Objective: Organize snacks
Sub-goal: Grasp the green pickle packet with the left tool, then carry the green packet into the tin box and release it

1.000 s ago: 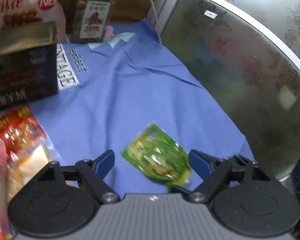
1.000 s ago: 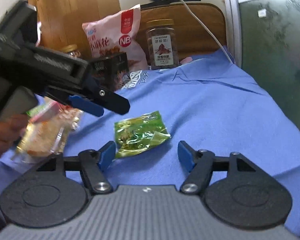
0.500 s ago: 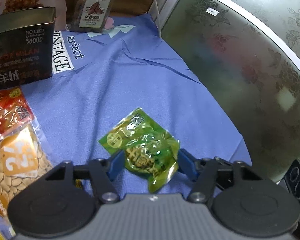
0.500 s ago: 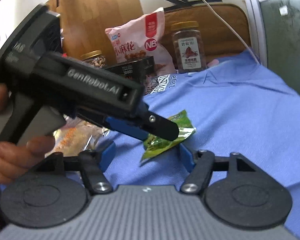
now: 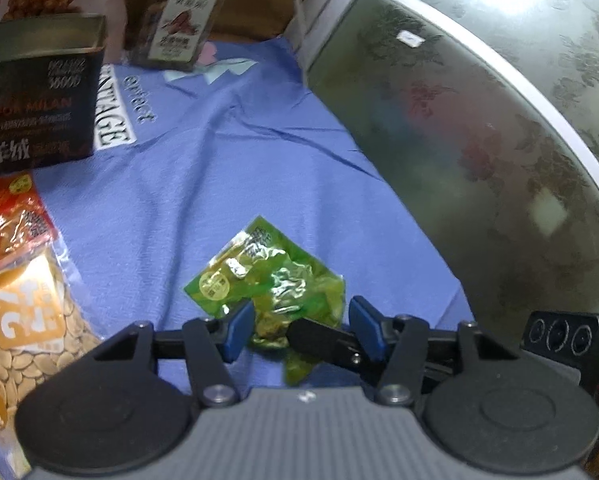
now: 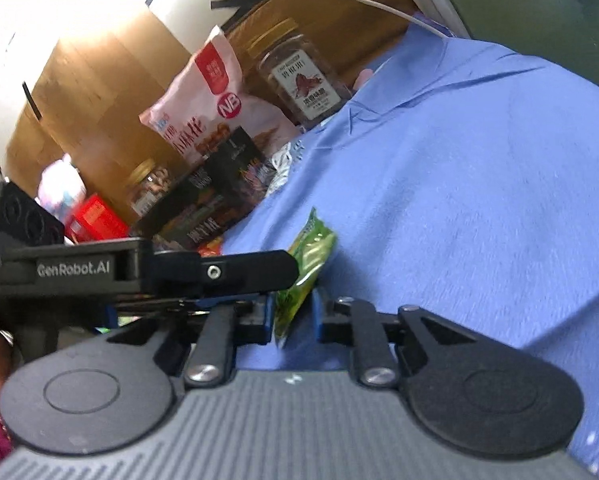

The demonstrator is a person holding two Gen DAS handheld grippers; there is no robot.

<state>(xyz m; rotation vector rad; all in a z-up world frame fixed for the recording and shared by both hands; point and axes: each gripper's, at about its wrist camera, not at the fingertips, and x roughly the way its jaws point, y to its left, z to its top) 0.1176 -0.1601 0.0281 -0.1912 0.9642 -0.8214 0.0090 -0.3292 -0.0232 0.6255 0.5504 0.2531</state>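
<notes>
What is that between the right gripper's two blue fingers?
The green snack packet, seen edge-on in the right wrist view, with the right gripper pinching its lower end.

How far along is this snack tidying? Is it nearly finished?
Early, I'd say. A pink bag, a jar and a dark box stand together at the back, possibly sorted. In hand: the right claw pinches a green packet on edge, with the left claw open around it. Left to do: placing that packet, plus the seed bag and red packet lying loose on the blue cloth.
</notes>
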